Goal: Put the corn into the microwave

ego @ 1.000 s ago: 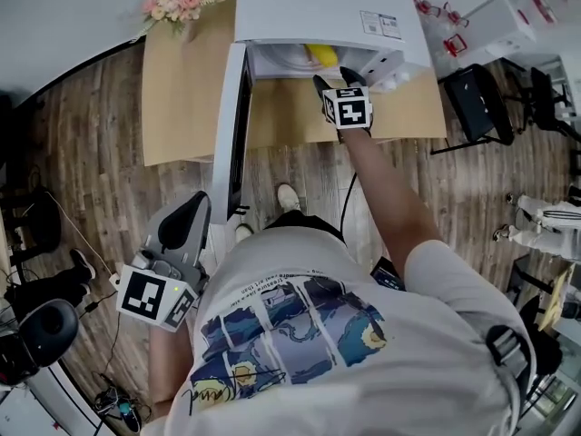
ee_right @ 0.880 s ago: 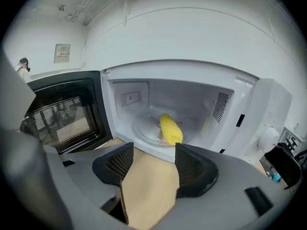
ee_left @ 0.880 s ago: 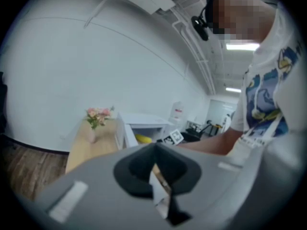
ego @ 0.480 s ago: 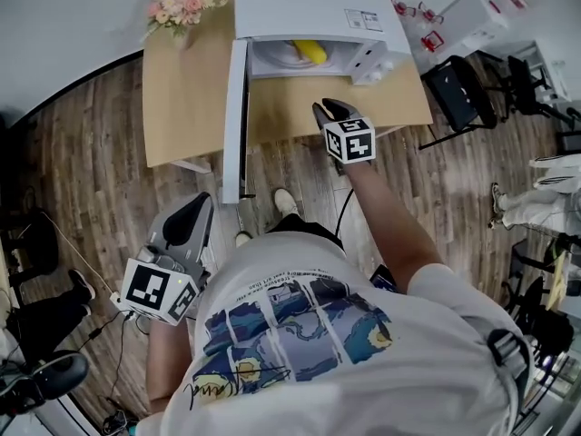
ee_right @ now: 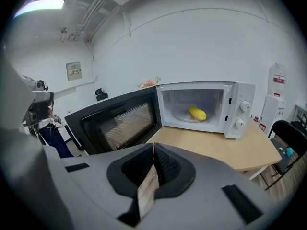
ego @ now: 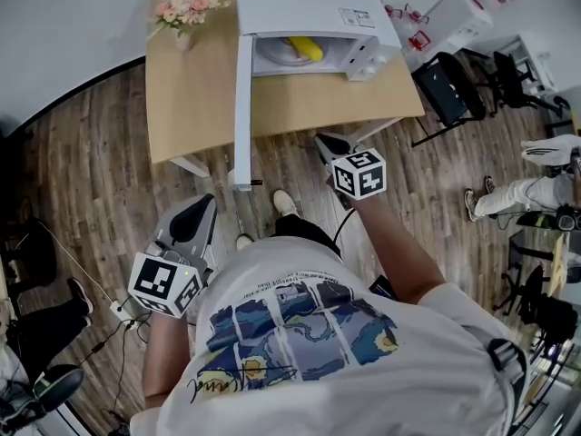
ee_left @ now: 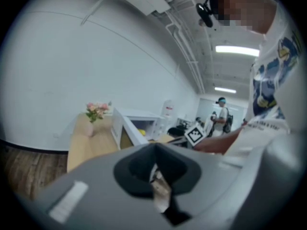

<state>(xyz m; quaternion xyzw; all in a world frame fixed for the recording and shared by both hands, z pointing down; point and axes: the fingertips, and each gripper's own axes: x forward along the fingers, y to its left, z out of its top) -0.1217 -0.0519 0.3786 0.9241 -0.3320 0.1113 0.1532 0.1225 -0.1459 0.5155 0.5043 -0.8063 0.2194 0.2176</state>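
Head view: the corn [ego: 302, 49] lies inside the microwave [ego: 300, 3], on a pale plate [ego: 272, 54] in the cavity. The microwave stands on the bench [ego: 191, 98] with its door [ego: 242, 107] swung fully open over the near edge. A vase of flowers [ego: 186, 7] stands at the far left corner, well apart from the microwave.

Right tongs [ego: 325, 141] — closed, tips together, nothing between them; they hang in front of the bench, clear of the door and the cavity. Left tongs [ego: 195, 209] — also closed and empty, held low by the person's side, over the wooden floor.

Assessment: placement appears done; the door is not yet shut.

Handling, as a judgement: the corn looks light and stiff, with a rounded, bumpy surface, so it would likely roll on the plate if nudged. Should it need moving, the sound hold is across its middle, tongs square to its length, with moderate pressure — a grip at the tapered ends could slip off.
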